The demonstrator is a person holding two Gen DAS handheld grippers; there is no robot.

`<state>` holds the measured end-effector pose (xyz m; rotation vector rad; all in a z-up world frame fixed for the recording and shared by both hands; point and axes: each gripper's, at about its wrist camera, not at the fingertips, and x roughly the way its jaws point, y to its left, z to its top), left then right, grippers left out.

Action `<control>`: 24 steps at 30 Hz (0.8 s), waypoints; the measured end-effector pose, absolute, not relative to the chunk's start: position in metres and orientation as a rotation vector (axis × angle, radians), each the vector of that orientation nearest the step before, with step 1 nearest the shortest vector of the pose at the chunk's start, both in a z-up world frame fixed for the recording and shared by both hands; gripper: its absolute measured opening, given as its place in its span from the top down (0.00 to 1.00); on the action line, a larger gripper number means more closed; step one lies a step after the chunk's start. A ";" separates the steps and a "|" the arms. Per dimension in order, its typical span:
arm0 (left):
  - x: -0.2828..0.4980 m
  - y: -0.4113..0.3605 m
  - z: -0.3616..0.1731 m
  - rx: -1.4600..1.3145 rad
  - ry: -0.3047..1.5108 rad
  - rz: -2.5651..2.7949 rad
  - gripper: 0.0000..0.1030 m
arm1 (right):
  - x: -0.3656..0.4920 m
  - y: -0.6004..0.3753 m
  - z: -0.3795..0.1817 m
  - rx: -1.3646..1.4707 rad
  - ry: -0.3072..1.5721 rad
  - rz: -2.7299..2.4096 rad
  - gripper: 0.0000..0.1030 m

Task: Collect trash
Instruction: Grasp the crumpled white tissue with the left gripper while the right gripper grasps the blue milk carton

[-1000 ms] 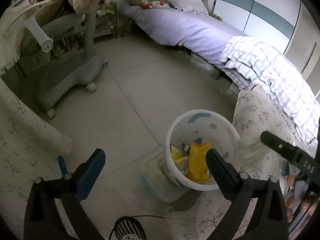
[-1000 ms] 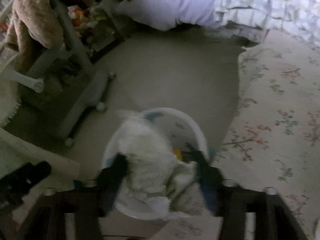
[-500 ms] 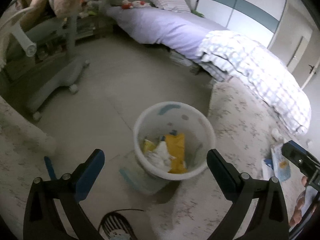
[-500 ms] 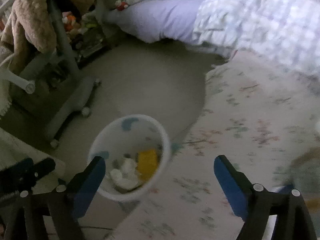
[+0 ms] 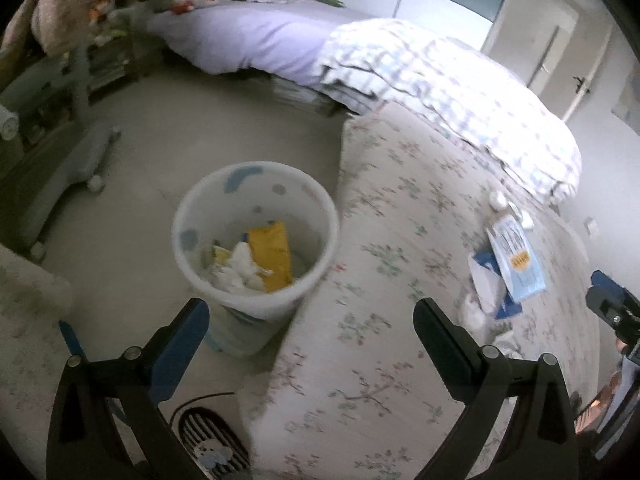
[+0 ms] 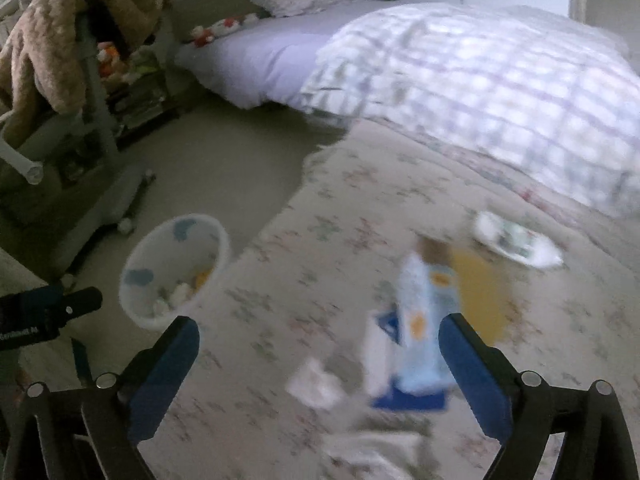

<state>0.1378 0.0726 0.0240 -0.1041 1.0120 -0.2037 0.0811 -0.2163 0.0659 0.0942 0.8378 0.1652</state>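
Note:
A white trash bin [image 5: 256, 216] stands on the floor beside a floral mat [image 5: 400, 280], with yellow and white trash inside; it also shows in the right wrist view [image 6: 176, 268]. My left gripper [image 5: 312, 336] is open and empty just above and in front of the bin. My right gripper [image 6: 320, 356] is open and empty above the mat. Ahead of it lie a light blue packet [image 6: 424, 320] over a dark blue wrapper [image 6: 408, 400], a crumpled white tissue [image 6: 316, 384], a yellow patch [image 6: 480, 300] and a white wrapper [image 6: 516, 240]. The packet also shows in the left wrist view [image 5: 516, 256].
A bed with a checked quilt [image 6: 480, 80] stands behind the mat. A grey wheeled stand [image 6: 100, 184] draped with a brown blanket is at the left. A small black fan [image 5: 212, 444] lies on the floor under my left gripper.
My right gripper opened, dropped the white wad into the bin and swung right over the mat. My left gripper's view also turned right, bringing the mat and packet into view.

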 end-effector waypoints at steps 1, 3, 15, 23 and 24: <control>0.137 0.069 0.023 -0.104 1.017 -0.214 0.00 | 0.077 -0.223 0.063 0.099 0.844 0.156 0.04; 0.136 0.062 0.020 -0.099 1.027 -0.230 0.00 | 0.071 -0.238 0.055 0.116 0.861 0.139 0.04; 0.139 0.019 0.000 -0.079 1.098 -0.306 0.00 | 0.101 -0.276 0.002 0.262 0.935 0.086 0.06; 0.147 -0.007 -0.015 -0.156 1.138 -0.374 0.00 | 0.129 -0.290 -0.037 0.380 1.027 0.105 0.60; 0.148 -0.011 -0.016 -0.162 1.141 -0.382 0.00 | 0.126 -0.293 -0.036 0.398 1.023 0.104 0.60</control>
